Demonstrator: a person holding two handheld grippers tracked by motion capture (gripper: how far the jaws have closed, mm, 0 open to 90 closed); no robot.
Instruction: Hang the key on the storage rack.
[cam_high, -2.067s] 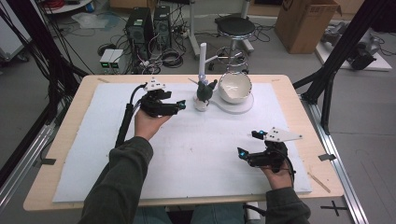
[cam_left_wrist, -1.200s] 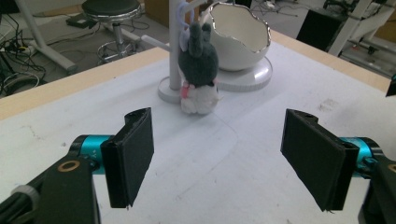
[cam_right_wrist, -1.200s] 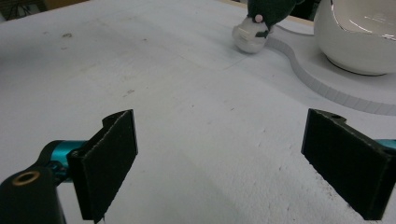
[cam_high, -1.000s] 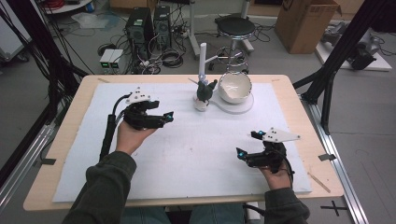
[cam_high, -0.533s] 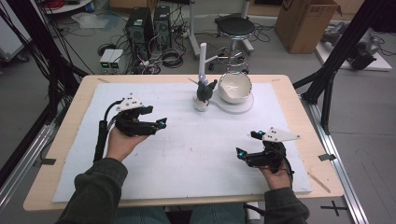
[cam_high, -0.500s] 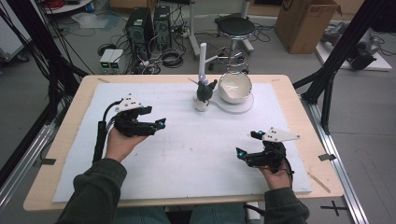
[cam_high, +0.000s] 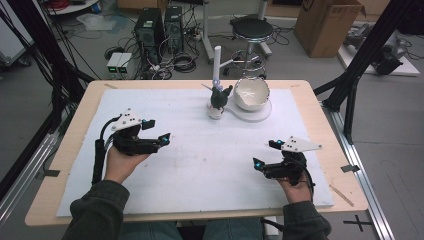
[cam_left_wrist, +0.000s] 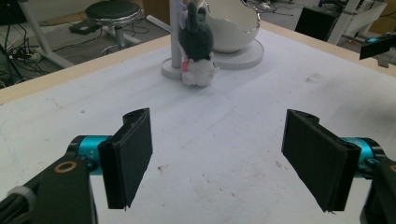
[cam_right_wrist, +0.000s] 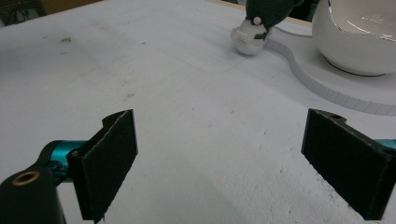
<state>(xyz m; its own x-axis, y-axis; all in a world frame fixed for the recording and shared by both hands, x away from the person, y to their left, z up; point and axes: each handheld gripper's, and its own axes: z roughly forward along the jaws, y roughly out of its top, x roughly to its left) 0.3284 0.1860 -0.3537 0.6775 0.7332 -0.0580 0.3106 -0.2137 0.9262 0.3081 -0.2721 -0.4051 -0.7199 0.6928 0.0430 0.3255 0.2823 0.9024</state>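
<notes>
From above, the left gripper (cam_high: 157, 131) and right gripper (cam_high: 265, 154) sit well apart from the plush toy (cam_high: 219, 101) beside the bowl (cam_high: 251, 93); each gripper's view shows jaws spread, empty, toy beyond.

Left gripper (cam_high: 159, 131) held level in the left hand (cam_high: 120, 162), jaws wide apart, empty. Right gripper (cam_high: 264, 154) likewise gaping and empty, well apart from it.
</notes>
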